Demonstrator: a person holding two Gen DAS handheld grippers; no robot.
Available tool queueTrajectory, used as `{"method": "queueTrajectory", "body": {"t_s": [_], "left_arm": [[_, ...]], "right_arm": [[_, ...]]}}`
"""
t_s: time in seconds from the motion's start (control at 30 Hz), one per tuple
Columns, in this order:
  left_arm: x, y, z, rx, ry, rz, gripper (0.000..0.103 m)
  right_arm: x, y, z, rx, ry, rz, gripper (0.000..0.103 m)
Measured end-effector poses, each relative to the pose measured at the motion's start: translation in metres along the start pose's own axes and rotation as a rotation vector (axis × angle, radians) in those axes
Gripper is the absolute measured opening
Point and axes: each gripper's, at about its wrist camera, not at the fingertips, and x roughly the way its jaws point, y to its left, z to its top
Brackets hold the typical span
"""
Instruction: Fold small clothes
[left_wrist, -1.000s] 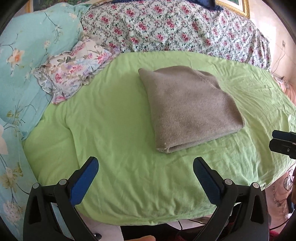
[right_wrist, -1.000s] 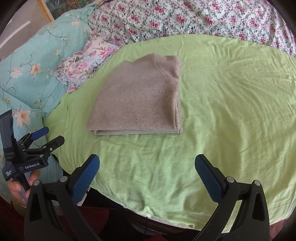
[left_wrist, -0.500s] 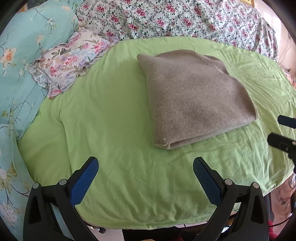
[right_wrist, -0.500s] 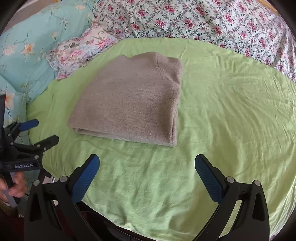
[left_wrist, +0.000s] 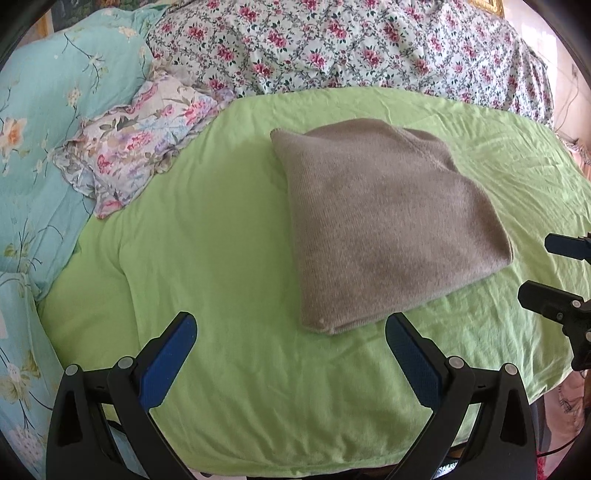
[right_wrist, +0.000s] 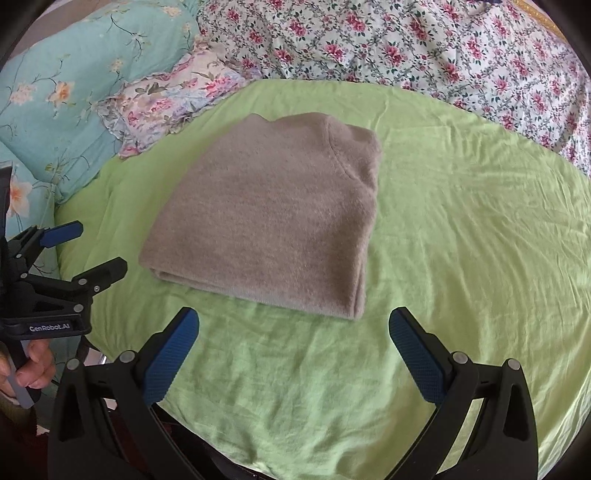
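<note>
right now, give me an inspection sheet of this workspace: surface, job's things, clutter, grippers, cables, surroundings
Surface: green sheet spread over the work area, lightly wrinkled.
Job's things: one taupe knit garment, folded into a flat rectangle, lying on the sheet, touched by neither gripper.
Clutter: small floral pillow overlapping the sheet's far left edge, apart from the garment.
Grippers: left gripper open, empty, near the garment's near corner; right gripper open, empty, just short of the garment's near edge.
Cables: a thin cord on the wall at far right, too small to tell more.
Surroundings: turquoise floral bedding to the left, rose-print bedding behind.
</note>
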Motion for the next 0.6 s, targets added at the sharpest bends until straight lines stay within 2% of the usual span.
{"method": "queueTrajectory", "body": {"t_s": [0.6], "left_arm": [[0.007,0.005,0.021,-0.037,-0.007,0.012,0.102]], "right_arm": [[0.021,0.009,0.032,-0.041,0.027,0.052,0.103]]}}
